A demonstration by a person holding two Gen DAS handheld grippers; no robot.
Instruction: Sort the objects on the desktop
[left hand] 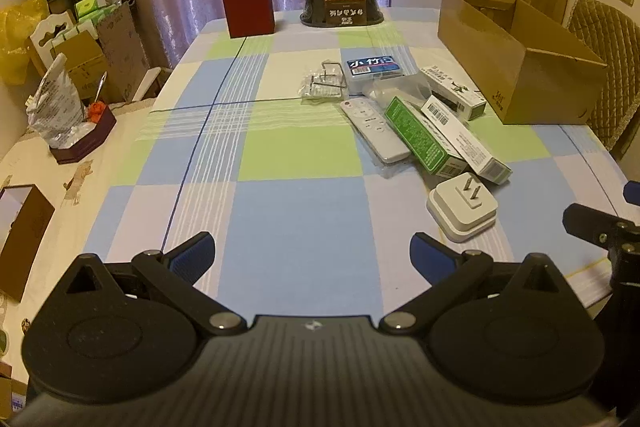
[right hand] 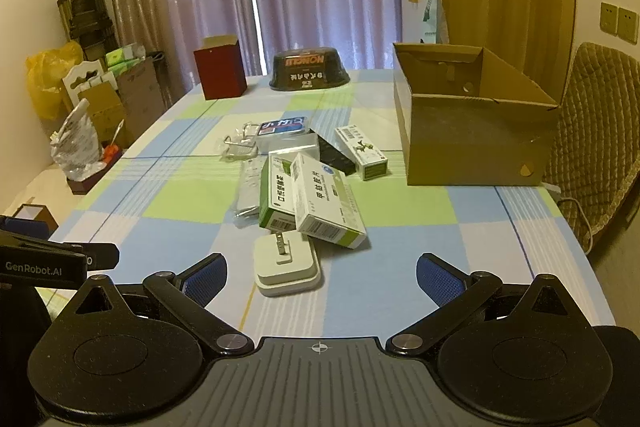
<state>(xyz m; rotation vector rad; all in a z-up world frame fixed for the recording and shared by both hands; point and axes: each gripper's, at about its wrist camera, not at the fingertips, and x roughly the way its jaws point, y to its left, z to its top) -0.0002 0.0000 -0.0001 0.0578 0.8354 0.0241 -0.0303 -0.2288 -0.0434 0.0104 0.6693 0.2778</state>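
Observation:
A loose pile lies on the checked tablecloth: a white plug adapter (left hand: 462, 209) (right hand: 287, 267) nearest me, two green-and-white boxes (left hand: 424, 137) (right hand: 324, 205), a white remote (left hand: 374, 127), a blue-labelled case (left hand: 374, 69) (right hand: 282, 131) and bagged metal hooks (left hand: 324, 87). An open cardboard box (left hand: 516, 59) (right hand: 472, 123) stands to the right of the pile. My left gripper (left hand: 312, 259) is open over bare cloth, left of the adapter. My right gripper (right hand: 322, 279) is open, with the adapter just ahead between its blue pads. Nothing is held.
At the far end stand a dark red box (left hand: 248, 5) (right hand: 220, 73) and a dark upturned bowl pack (left hand: 342, 5) (right hand: 308, 69). A padded chair (right hand: 592, 147) sits right of the table. A side surface on the left holds a plastic bag (left hand: 56, 107) and a small box.

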